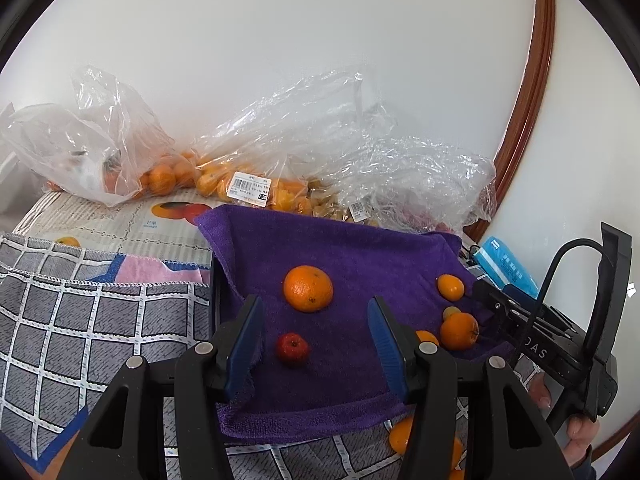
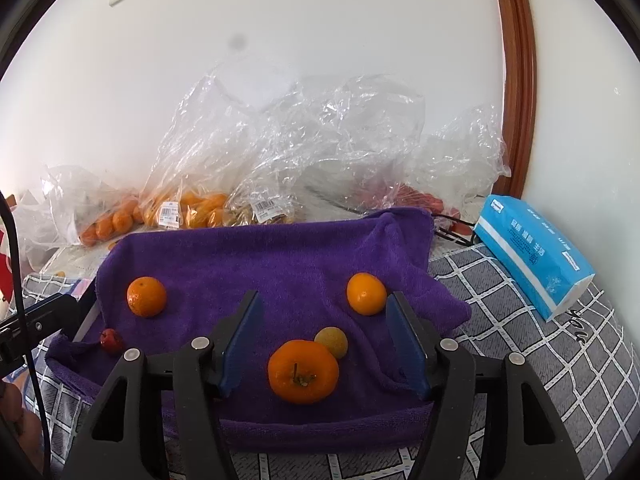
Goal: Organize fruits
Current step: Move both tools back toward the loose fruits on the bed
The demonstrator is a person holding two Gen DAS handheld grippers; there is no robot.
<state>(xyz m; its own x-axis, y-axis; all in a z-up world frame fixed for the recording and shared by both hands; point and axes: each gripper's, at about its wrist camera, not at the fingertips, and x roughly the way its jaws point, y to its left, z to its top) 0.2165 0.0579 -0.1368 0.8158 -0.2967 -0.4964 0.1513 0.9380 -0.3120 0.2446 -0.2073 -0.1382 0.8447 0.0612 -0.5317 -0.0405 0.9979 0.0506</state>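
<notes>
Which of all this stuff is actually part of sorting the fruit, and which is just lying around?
Part of the job:
large orange
two smaller oranges
small red fruit
small yellowish fruit
purple towel
bagged oranges

Just lying about:
blue tissue pack
checked cloth

Loose oranges, small red fruit, scattered on purple towel

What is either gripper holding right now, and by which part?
Nothing. The left gripper stands open around the small red fruit; the right gripper stands open around the stemmed orange, pads clear.
</notes>
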